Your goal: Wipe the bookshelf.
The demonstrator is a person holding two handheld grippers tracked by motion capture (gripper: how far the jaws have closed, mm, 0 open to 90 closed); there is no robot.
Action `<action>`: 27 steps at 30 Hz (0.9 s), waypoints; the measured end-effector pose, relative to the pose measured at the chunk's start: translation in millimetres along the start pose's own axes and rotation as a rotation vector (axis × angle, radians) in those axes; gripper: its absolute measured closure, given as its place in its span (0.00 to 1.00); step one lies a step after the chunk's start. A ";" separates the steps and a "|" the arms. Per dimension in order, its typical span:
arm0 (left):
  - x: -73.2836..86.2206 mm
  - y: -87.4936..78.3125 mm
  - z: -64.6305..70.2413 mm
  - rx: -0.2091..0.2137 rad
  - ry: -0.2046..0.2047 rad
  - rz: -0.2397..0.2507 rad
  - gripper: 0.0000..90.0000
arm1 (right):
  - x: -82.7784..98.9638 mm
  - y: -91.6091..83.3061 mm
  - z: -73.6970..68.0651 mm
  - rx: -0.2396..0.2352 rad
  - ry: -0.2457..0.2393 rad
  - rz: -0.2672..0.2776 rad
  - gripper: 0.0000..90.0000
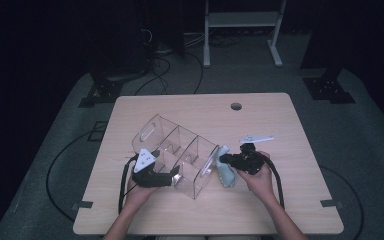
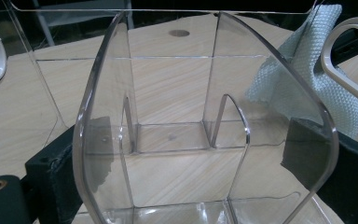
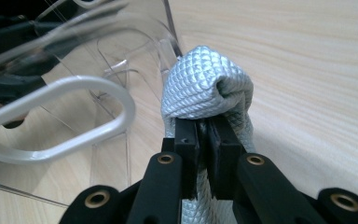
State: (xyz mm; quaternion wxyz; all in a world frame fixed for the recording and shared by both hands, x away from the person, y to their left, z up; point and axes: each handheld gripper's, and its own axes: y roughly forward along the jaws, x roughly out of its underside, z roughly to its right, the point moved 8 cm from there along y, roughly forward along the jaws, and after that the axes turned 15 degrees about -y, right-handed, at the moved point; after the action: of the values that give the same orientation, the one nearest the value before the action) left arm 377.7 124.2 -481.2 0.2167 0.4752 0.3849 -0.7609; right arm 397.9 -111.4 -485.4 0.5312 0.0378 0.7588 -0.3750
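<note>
- Clear organizer (image 1: 176,152) sits mid-surface, toward the near edge; left gripper (image 1: 174,176) fingers (image 2: 56,172) straddle its wall, seemingly clamping it.
- Right gripper (image 1: 223,159) fingers (image 3: 186,140) are nearly closed, pinching the pale cloth (image 3: 205,91) just beside the organizer's right end.
- Advice: keep the organizer braced, wipe with light pressure, and avoid snagging the handle cutout (image 3: 58,119).

Light wood table (image 1: 280,200), round cable hole (image 1: 236,106) near far edge; clear plastic divided organizer (image 1: 180,150) sits mid-table, pale blue cloth (image 1: 225,172) just beside it.
</note>
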 end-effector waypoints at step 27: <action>-0.4 1.0 -0.5 -0.014 -0.004 -0.003 0.05 | 47.5 35.8 -19.3 -0.026 -0.029 -0.144 0.92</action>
State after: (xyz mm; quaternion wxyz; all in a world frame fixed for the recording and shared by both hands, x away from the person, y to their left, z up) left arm 378.9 124.0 -481.4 0.2195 0.4716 0.3906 -0.7595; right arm 378.6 -90.2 -540.9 0.5145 -0.0292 0.7565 -0.4028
